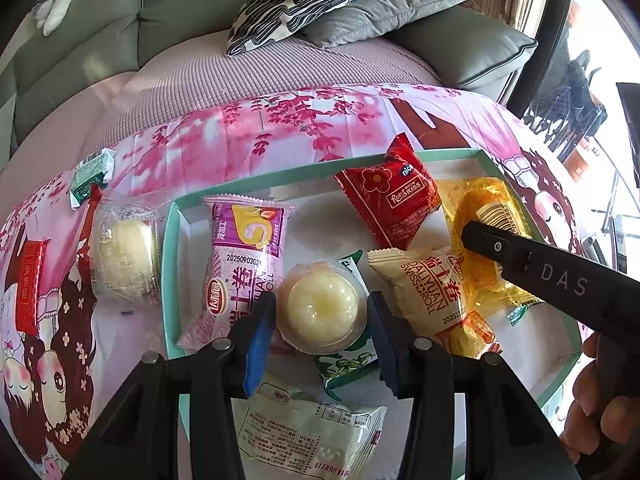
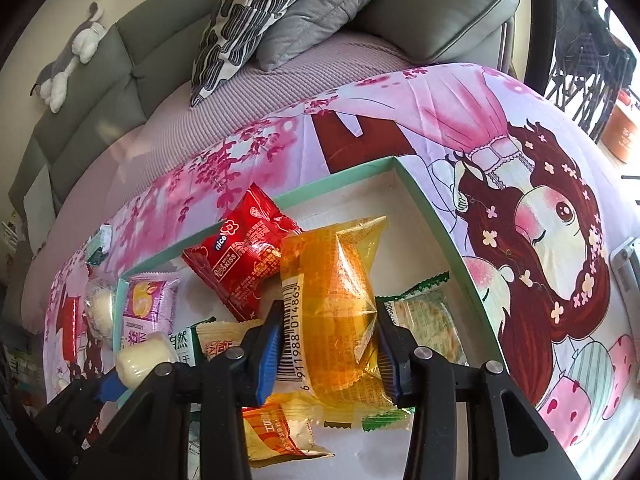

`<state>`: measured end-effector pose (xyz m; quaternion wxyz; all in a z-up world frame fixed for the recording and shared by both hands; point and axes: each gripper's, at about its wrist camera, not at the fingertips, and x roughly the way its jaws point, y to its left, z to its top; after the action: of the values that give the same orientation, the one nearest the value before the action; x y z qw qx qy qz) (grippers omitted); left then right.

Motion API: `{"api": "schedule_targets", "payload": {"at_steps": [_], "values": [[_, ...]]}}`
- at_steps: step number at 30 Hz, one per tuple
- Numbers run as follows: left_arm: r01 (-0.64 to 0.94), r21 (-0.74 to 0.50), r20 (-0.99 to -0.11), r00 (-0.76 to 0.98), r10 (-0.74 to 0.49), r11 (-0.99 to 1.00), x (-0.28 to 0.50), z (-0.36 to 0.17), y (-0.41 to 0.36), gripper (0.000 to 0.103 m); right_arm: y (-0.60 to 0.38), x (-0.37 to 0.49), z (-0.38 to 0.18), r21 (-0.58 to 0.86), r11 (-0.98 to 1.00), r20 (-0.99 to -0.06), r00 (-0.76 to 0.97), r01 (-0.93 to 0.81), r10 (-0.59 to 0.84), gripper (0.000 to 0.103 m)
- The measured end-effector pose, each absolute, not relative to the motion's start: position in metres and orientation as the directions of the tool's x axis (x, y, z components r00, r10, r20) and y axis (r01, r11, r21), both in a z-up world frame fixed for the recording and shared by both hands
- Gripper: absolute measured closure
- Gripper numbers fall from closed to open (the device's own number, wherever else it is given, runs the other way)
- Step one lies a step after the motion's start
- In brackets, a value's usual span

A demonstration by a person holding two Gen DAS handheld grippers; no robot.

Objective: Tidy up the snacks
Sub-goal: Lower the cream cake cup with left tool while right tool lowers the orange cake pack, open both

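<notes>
The left gripper (image 1: pixel 322 314) pinches a round, clear plastic cup of pale yellow jelly (image 1: pixel 322 310), its blue-padded fingers (image 1: pixel 256 344) pressed on either side of the cup. The cup sits low over the inside of a shallow rectangular box with a mint-green rim (image 1: pixel 170 280) and white floor. Under and just beside the cup lies a green-and-white snack packet (image 1: pixel 348 360), and nearer the camera a pale printed wrapper (image 1: pixel 312 436). To the cup's left is a purple Swiss-roll packet (image 1: pixel 240 264); to its right a cream Swiss-roll packet (image 1: pixel 424 292); beyond that a red foil "Kiss" packet (image 1: pixel 390 194).

The right gripper (image 2: pixel 330 344) clamps a translucent orange-yellow wrapped cake with a barcode strip (image 2: pixel 340 312), both pads against the packet's sides, held over the same box near its right wall (image 2: pixel 444 232). Below it lie a yellow-orange packet (image 2: pixel 276 432) and a green-edged cracker packet (image 2: pixel 428 320).

Outside the box, on the pink cartoon-printed cloth (image 1: pixel 280 120) covering the counter, rest a second wrapped pale jelly cup (image 1: pixel 124 256), a thin red packet (image 1: pixel 30 284) and a small green foil sweet (image 1: pixel 90 176). A grey sofa (image 2: pixel 120 72) with patterned and grey cushions stands behind.
</notes>
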<state>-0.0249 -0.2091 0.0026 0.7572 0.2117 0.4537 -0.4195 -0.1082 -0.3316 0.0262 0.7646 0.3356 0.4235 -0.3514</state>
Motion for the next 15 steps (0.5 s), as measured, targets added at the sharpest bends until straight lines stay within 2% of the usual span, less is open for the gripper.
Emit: {"api": "schedule_targets", "payload": {"at_steps": [5, 10, 15], "values": [[0.823, -0.078, -0.866, 0.224, -0.448, 0.563, -0.0231, 0.0021, -0.2082, 0.053, -0.3316, -0.1071, 0.0260, 0.199, 0.536, -0.886, 0.384, 0.820, -0.259, 0.055], [0.818, -0.113, -0.867, 0.196, -0.458, 0.564, -0.0220, 0.0017, -0.2081, 0.043, -0.3289, -0.1016, 0.0264, 0.187, 0.565, -0.885, 0.387, 0.803, -0.257, 0.041], [0.823, -0.111, -0.866, 0.194, -0.461, 0.557, -0.0241, 0.0028, -0.2097, 0.038, -0.3267, -0.0985, 0.0258, 0.171, 0.574, -0.887, 0.379, 0.801, -0.264, 0.033]]}}
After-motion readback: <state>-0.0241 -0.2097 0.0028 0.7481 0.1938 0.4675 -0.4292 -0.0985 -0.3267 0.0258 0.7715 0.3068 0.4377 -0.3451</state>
